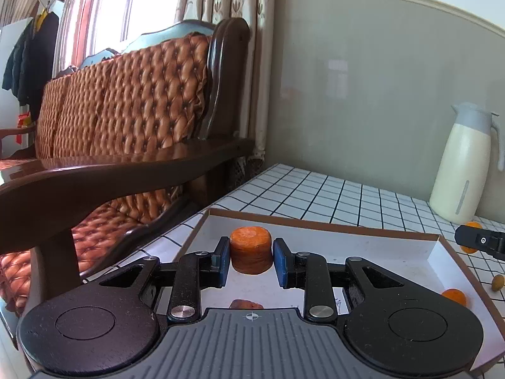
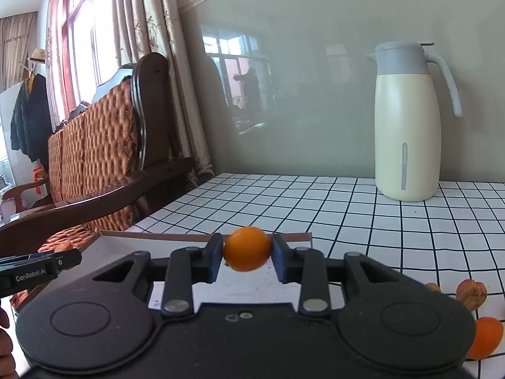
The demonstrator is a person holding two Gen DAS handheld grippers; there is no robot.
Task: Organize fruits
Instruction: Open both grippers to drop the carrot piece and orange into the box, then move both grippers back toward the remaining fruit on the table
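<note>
- Two handheld grippers work over a white tray with a brown rim (image 1: 315,222), which lies on a table covered in a white cloth with a black grid (image 2: 315,202).
- Left gripper (image 1: 251,257): its blue pads sit on either side of a thick carrot slice (image 1: 251,249), narrow and seemingly pressing on it. The slice is over the tray's white floor; whether it rests there or is lifted is unclear.
- Right gripper (image 2: 247,254): its jaws are narrow and clamped on a small round orange fruit, perhaps a kumquat (image 2: 247,249), held in the air above the tray's near edge.
- Already inside the tray, by the left view: a piece of orange fruit (image 1: 454,297) near the right wall, and a reddish-brown item (image 1: 246,303) mostly hidden behind the gripper body.
- Left outside on the cloth, by the right view: a wrinkled brown fruit (image 2: 472,293) and an orange fruit (image 2: 486,336) at lower right, just beside each other.
- The left view also shows a small olive-coloured fruit (image 1: 498,282) just past the tray's right wall.
- A cream thermos jug with a grey lid (image 2: 407,120) stands well behind, near the wall, apart from the fruit.
- Judgement: sorting looks partly done. Two pieces are in hand and appear headed into the tray; at least three loose pieces on the cloth seem to await collecting.
</note>
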